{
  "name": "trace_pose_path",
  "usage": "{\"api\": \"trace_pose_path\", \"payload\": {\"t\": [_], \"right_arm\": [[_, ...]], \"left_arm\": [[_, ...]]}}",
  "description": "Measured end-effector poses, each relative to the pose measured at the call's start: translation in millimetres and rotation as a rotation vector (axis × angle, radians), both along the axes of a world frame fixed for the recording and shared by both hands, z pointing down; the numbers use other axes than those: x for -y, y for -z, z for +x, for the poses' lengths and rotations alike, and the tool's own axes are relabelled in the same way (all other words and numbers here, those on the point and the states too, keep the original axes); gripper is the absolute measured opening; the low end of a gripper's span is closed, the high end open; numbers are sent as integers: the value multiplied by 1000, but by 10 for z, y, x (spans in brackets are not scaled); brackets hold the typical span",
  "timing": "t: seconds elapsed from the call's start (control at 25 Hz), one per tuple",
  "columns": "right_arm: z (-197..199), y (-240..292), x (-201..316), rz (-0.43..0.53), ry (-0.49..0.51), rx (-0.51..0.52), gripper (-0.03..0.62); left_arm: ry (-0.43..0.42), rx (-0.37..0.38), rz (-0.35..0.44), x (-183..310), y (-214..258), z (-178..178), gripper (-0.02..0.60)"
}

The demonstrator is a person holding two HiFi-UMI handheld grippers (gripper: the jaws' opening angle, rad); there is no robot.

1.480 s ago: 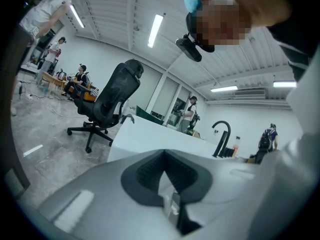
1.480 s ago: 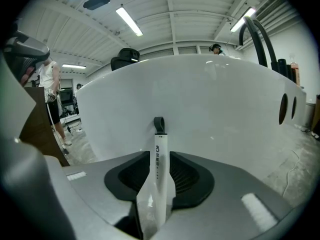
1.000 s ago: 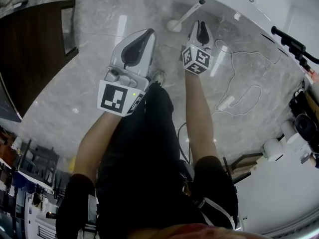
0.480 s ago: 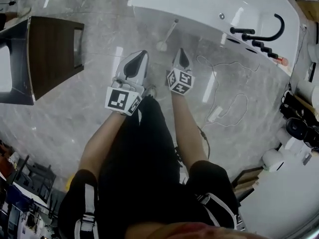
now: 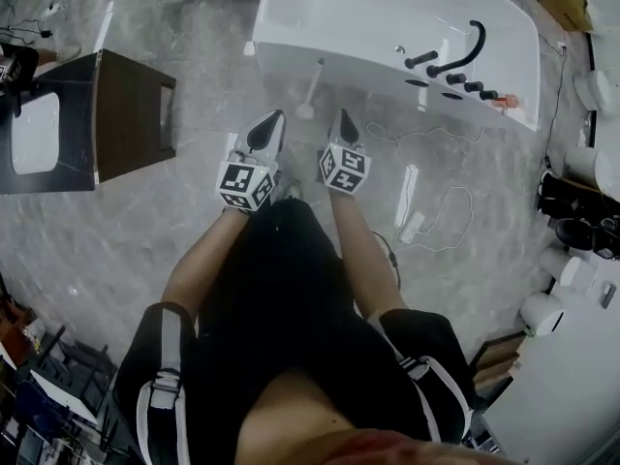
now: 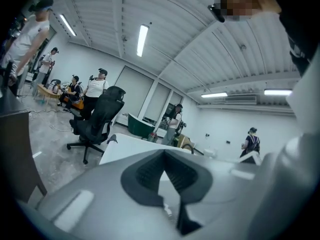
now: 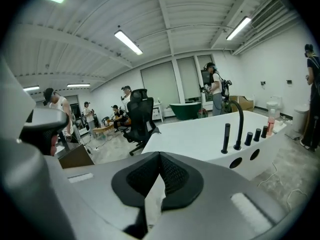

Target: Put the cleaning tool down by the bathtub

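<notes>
The white bathtub (image 5: 387,13) runs off the top of the head view, so its far end is cut off. Its black faucet (image 5: 465,46) stands on the rim. The cleaning tool (image 5: 311,87), small and hard to make out, rests on the floor, its handle tilted against the tub's near wall. The left gripper (image 5: 273,116) and right gripper (image 5: 344,116) hover just short of it, both pressed closed and empty.

The bathtub (image 5: 368,61) lies ahead of me, its faucet (image 5: 465,46) on the rim towards the right. The cleaning tool (image 5: 310,93) stands on the floor (image 5: 145,231) just before the tub's near wall, ahead of my left gripper (image 5: 274,120) and right gripper (image 5: 345,116) (side by side, apart from it). A cabinet (image 5: 131,114) stands left; a cable (image 5: 446,223) lies right
</notes>
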State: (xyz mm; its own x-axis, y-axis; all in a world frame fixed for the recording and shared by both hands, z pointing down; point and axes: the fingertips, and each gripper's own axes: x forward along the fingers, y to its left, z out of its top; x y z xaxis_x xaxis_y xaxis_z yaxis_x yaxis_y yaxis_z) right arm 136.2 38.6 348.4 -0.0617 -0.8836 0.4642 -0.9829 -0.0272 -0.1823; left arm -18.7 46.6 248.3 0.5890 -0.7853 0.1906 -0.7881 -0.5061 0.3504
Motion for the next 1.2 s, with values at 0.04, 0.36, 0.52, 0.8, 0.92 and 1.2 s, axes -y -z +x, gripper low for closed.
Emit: {"api": "trace_pose_path", "payload": {"t": [0.04,0.36,0.52,0.8,0.92,1.2], "right_arm": [[3,159,-36,16,1,2,0],[-5,1276,-292,151,8,28,0],[-89,1649,-514,199,19,25,0],[-155,1821,-857,227,60,13,0],[-111,1817,-926,230,74,2,0],[-56,1872,-1056,252,78,-10,-2]], "left_arm": [[-5,0,7,-26,87,13,8],[-6,-7,104,-147,780,24,8],[0,-8,159,-318,1080,-16,8],[29,12,199,-618,1286,-81,9],[34,21,195,-704,1246,-85,8],[19,31,207,-805,1254,-44,9]]}}
